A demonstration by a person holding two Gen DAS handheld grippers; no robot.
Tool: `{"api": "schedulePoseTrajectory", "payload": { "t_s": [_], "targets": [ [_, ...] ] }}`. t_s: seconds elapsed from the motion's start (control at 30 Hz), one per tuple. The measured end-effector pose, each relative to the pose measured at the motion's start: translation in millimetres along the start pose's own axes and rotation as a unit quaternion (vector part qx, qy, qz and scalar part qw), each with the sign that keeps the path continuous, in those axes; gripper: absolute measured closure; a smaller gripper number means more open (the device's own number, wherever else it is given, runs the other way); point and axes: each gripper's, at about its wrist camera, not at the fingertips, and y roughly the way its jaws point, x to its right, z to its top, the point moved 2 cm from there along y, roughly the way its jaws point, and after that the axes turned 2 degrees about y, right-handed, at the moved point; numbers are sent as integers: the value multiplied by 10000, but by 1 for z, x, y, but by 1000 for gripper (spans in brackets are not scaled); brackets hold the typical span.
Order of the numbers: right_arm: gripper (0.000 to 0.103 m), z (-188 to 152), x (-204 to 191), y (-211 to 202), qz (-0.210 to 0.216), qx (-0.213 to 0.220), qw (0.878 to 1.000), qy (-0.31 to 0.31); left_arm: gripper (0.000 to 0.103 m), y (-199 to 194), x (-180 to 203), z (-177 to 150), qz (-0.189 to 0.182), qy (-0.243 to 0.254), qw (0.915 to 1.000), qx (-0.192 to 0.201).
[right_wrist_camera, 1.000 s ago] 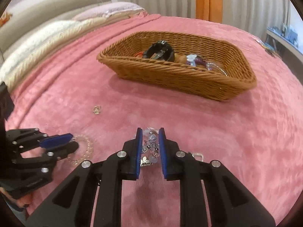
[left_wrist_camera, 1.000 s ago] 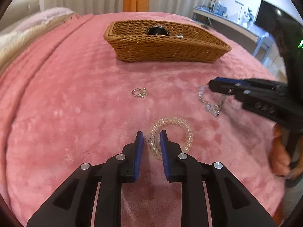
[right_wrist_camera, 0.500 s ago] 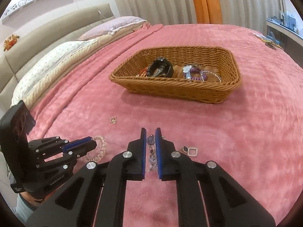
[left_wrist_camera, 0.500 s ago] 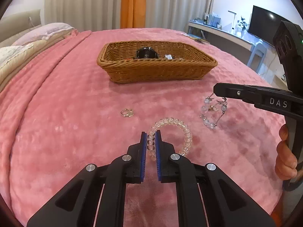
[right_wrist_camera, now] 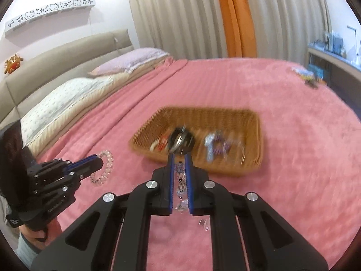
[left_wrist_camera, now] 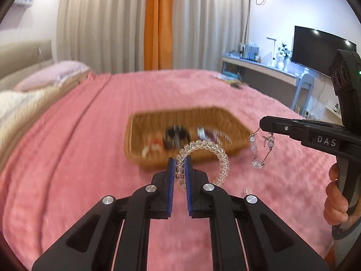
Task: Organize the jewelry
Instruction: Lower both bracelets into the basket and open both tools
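Note:
My left gripper is shut on a clear beaded bracelet and holds it in the air in front of the wicker basket. It also shows in the right wrist view. My right gripper is shut on a silver charm bracelet, which dangles from its tip in the left wrist view, right of the basket. The basket lies on the pink bedspread and holds several pieces, among them a black bangle and a purple piece.
A small silver piece lies on the pink bedspread near my right gripper. Pillows and a headboard are at the left. A desk and a TV stand beyond the bed at the right.
Both grippers shut on their bracelets and lifted them off the bedspread. Both have risen and moved towards the basket, which now looks blurred.

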Motion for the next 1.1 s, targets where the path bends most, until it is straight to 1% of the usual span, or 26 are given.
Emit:
{"api": "schedulePoseTrajectory", "payload": {
  "t_s": [0.17,0.27,0.4,0.5,0.6,0.67,0.73,0.83,0.9,0.93,0.97,1.0,1.03,1.07,1.1],
  "targets": [
    [95,37,12,24,-138,214,9997,14,96,27,5,31,213,195,9995,149],
    [95,49,19,43,-137,284,9995,55,96,51,5,46,210,157,9995,178],
    [95,56,30,79,-226,216,9994,177,96,93,0,58,264,145,9995,105],
    [95,55,39,106,-296,116,9992,258,96,118,-9,56,268,-5,9996,40],
    [95,48,49,129,-411,-44,9988,243,96,139,-16,45,259,-175,9995,26],
    [95,41,55,139,-417,-126,9988,235,95,152,-19,35,203,-256,9994,-79],
    [95,34,64,150,-462,-217,9983,296,95,162,-19,29,202,-189,9994,-222],
    [95,28,76,163,-435,-417,9971,463,95,167,-21,26,181,-182,9992,-298],
    [94,24,79,167,-477,-523,9963,490,91,165,-23,26,149,-230,9992,-287],
    [92,24,81,168,-493,-542,9961,495,79,165,-24,26,136,-235,9992,-284],
    [85,24,81,167,-478,-549,9960,509,66,161,-25,26,126,-243,9993,-238],
    [72,24,82,165,-467,-533,9961,521,62,159,-27,27,129,-261,9994,-187],
    [65,24,83,161,-497,-479,9962,538,60,157,-28,27,110,-276,9994,-158],
    [58,25,82,158,-510,-435,9962,548,60,154,-29,28,79,-296,9994,-144],
    [58,25,83,154,-493,-390,9964,563,60,151,-31,29,40,-336,9994,-123]
  ]
}}
